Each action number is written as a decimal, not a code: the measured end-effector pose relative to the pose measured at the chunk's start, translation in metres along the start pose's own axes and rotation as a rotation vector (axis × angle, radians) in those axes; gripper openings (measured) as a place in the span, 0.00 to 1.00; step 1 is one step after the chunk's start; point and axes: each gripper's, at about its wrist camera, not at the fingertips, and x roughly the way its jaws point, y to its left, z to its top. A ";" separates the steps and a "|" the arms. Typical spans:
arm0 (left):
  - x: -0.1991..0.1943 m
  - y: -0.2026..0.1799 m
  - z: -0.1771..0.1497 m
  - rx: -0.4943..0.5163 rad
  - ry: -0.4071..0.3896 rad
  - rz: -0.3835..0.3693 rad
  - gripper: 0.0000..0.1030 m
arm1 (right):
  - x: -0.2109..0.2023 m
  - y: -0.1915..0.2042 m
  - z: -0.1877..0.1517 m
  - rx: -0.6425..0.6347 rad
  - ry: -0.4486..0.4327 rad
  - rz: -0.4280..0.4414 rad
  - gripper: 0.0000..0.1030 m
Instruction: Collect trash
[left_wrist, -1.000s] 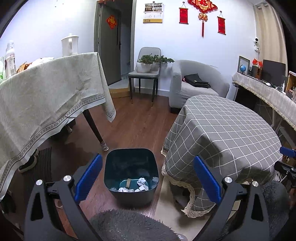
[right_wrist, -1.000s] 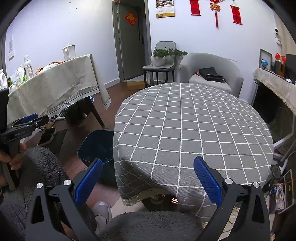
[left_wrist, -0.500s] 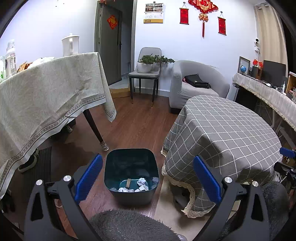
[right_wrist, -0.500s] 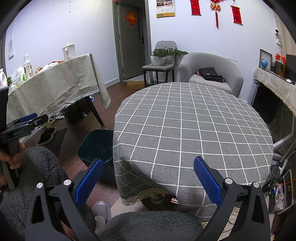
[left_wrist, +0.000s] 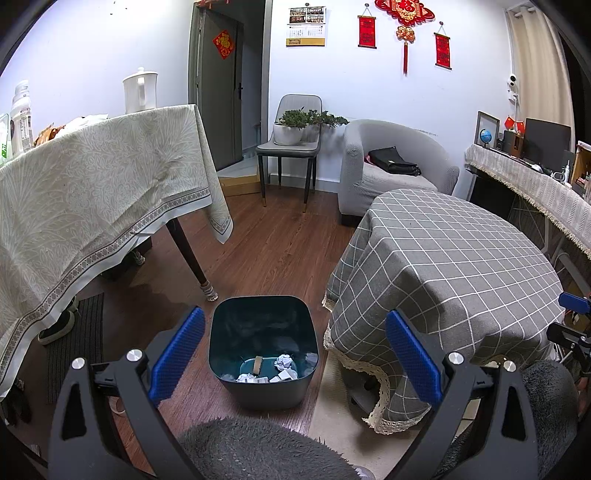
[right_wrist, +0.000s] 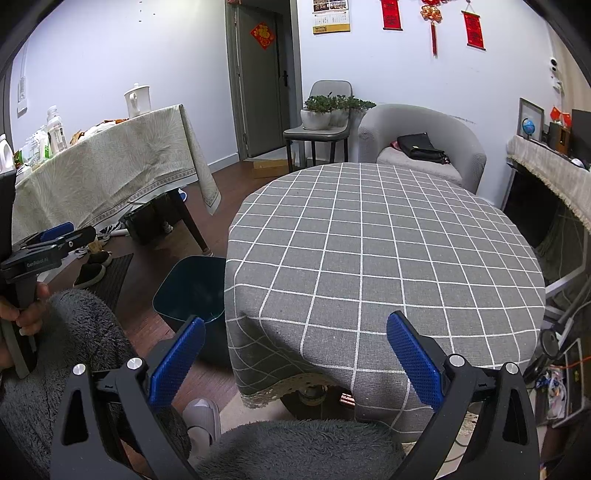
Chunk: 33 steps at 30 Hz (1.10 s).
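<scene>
The round table (right_wrist: 384, 243) shows only its bare checked cloth, and the crumpled paper (left_wrist: 283, 361) lies in the dark bin (left_wrist: 263, 352) on the floor beside it. A stray scrap under the cloth's edge (unseen from here) could be missed. The left gripper (left_wrist: 295, 354) and right gripper (right_wrist: 295, 356) both hang with jaws wide apart, holding and touching nothing.

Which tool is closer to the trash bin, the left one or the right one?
Left. The left tool is open right above the trash bin. The right tool is open over the near edge of the checked table, with the bin off to its left.
</scene>
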 end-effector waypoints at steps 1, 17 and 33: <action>0.000 -0.001 0.000 0.000 0.000 0.000 0.97 | 0.000 0.000 0.000 0.000 0.000 0.000 0.97; 0.000 -0.001 0.000 -0.001 0.000 0.000 0.97 | 0.004 0.002 -0.004 -0.010 0.010 -0.007 0.97; 0.000 -0.001 0.000 0.001 0.000 0.001 0.97 | 0.004 0.004 -0.005 -0.016 0.022 -0.009 0.97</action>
